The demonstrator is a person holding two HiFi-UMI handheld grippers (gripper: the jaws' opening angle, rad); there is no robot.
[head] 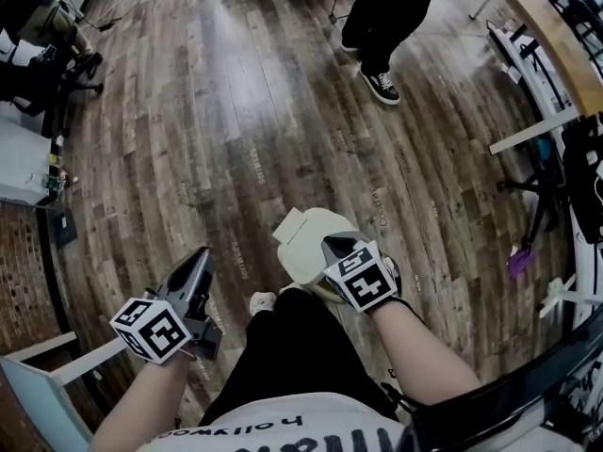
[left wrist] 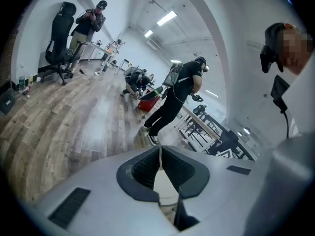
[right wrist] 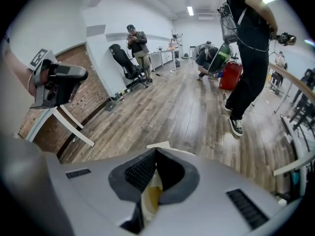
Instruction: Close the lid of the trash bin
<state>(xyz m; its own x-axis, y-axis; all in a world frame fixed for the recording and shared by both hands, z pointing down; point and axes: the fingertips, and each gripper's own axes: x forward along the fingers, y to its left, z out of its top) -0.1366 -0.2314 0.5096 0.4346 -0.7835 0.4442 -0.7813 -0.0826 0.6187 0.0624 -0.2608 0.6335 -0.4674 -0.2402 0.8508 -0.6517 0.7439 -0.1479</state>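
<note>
The cream trash bin [head: 303,245] stands on the wood floor just in front of my legs. Its lid [head: 294,224] juts toward the upper left; I cannot tell how far down it sits. My right gripper [head: 336,246] is over the bin's top, jaws shut on nothing. In the right gripper view the tips of that gripper [right wrist: 156,151] meet, with a cream corner of the bin [right wrist: 159,145] just past them. My left gripper [head: 200,255] hangs left of the bin, apart from it. Its jaws [left wrist: 160,149] are shut and hold nothing.
A person in black trousers and sneakers [head: 381,85] stands ahead on the floor. A curved desk [head: 551,55] with chair legs runs along the right. A white table frame [head: 66,370] is at the lower left, with an office chair [head: 42,26] farther back.
</note>
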